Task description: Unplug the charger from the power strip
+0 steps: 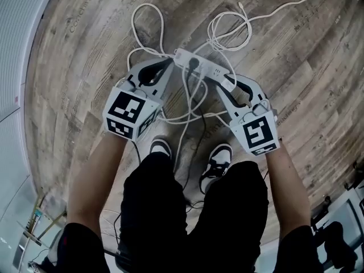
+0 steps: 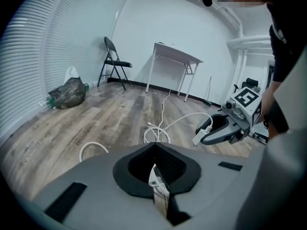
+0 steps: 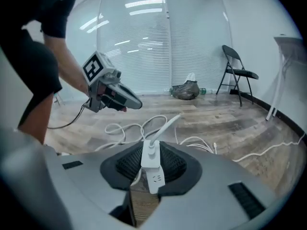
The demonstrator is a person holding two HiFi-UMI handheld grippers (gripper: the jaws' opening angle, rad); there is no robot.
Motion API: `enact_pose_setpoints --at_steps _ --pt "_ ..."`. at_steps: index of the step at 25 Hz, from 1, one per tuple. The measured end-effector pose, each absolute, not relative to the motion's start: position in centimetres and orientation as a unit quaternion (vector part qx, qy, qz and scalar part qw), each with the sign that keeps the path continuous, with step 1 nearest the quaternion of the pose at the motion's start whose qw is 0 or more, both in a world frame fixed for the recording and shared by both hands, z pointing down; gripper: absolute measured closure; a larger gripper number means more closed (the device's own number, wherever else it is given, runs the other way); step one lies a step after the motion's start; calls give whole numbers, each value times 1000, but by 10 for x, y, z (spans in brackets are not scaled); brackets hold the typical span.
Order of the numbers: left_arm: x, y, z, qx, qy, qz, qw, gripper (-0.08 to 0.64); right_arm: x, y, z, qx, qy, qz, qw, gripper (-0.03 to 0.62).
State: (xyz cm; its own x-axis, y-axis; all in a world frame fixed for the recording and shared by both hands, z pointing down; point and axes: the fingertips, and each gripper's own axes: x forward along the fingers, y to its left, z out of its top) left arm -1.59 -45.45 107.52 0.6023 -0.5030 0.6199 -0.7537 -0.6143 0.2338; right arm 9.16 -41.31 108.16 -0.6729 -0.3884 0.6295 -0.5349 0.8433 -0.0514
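Looks down past black trousers point(image 1: 148, 209) and black-and-white shoes point(image 1: 219, 158) at both claws, held out in front. Carries a black-and-white marker cube point(image 1: 129, 111) on the back of each claw. Clenches the right claw point(image 3: 153, 145) on the white charger point(image 3: 150, 153), set between the black pads point(image 3: 175, 164) and plugged into the white power strip point(image 1: 209, 71), an empty socket face point(image 3: 157, 179) just under it. Trails the charger's white cable point(image 3: 165, 127) up and away past the claw. Clamps the left claw point(image 2: 156, 147) shut on a thin white piece with grey print, seen edge-on deep between the pads there; going by the head view, the strip's left end. Holds the strip slantwise between the two claws, with a black plug point(image 1: 194, 63) in it nearer the left one. Works amid loops of white cord point(image 2: 156, 127) on the wood-plank floor point(image 1: 85, 67). Faces, far off, a black folding chair point(image 2: 119, 63) and a stuffed bag point(image 2: 69, 92) beside white blinds point(image 2: 29, 56).
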Motion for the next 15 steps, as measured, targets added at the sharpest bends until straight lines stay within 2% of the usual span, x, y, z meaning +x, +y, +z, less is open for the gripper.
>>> enact_pose_setpoints --at_steps 6,15 --pt "-39 -435 933 842 -411 238 257 537 127 -416 952 327 -881 259 224 483" --pt "-25 -387 704 845 -429 199 250 537 160 -386 729 389 -853 323 128 484"
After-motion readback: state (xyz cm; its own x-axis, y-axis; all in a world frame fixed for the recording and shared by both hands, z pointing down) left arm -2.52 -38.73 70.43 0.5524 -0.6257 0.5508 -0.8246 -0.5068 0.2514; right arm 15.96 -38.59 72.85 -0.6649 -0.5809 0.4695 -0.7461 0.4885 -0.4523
